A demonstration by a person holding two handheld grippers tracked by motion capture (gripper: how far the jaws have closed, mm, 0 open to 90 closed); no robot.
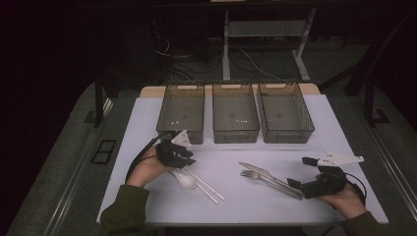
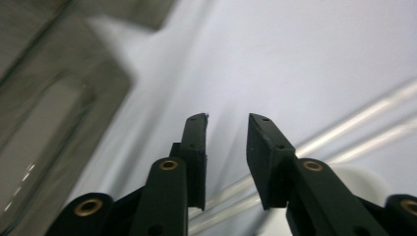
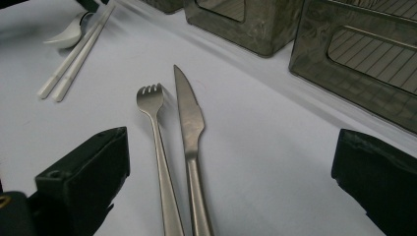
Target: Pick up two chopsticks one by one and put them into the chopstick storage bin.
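Left gripper (image 1: 184, 156): jaws slightly apart, held over the white chopsticks (image 1: 205, 185) and white spoon (image 1: 184, 180) on the worktop (image 1: 295, 206). Right gripper (image 1: 301, 172): jaws wide apart, nothing clamped, with the metal fork (image 3: 156, 132) and knife (image 3: 189, 123) seen lying side by side between them.

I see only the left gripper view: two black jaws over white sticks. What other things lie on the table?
Observer: Beside the white chopsticks lies a white spoon, below the left gripper.
Operator: Is there metal cutlery too?
Observer: Yes, a fork and a knife lie side by side in front of the right gripper, whose jaws stand wide open.
Operator: Where would things go?
Observer: Probably into three dark bins that stand in a row at the far side.
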